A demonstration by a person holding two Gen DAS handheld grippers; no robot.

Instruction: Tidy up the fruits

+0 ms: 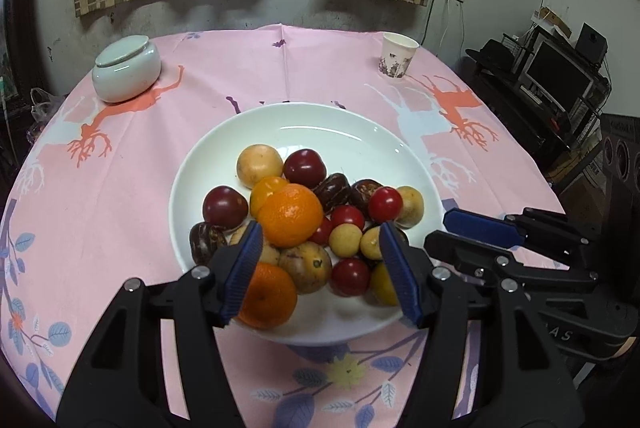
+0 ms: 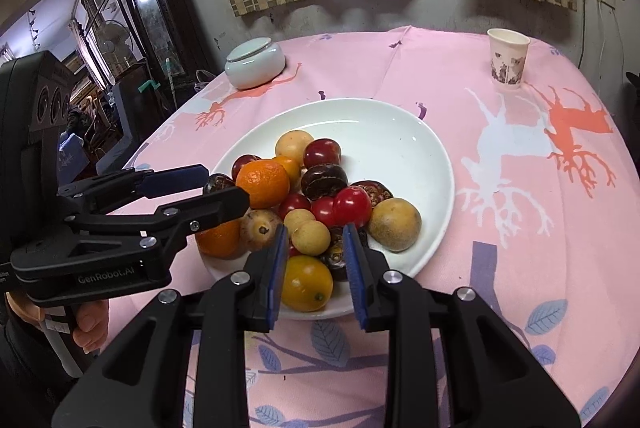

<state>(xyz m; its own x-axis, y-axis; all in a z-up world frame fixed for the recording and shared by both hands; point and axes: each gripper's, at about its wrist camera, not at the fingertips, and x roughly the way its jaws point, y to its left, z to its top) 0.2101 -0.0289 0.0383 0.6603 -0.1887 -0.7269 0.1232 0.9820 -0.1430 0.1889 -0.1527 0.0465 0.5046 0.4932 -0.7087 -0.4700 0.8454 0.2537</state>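
Fruit heaped on a white plate, two grippers poised at its near rim

Fruit (image 1: 296,224) of mixed kinds sits piled together on a white plate (image 1: 344,131) on a round table under a pink printed cloth (image 1: 240,67). Oranges, dark red plums, small red tomatoes, pale yellow round fruits and dark brown speckled ones are mingled, crowded toward the near half of the plate; the far half is bare.

Left gripper (image 1: 320,268) hovers over the near rim with its blue-padded fingers apart, gripping nothing. Right gripper (image 2: 316,272) hovers likewise, fingers apart and empty, a yellow-orange fruit (image 2: 306,284) showing between them.

As for progress: everything is gathered on one plate, none loose on the cloth, but kinds are unsorted (this could suit a heap just collected, or one awaiting sorting).

Most fruits are round, with no clear long axis. The nearer orange (image 1: 268,296) shows its stem dimple facing the camera.

A lidded ceramic jar (image 1: 126,67) and a paper cup (image 1: 398,57) stand well apart, at the far edge.
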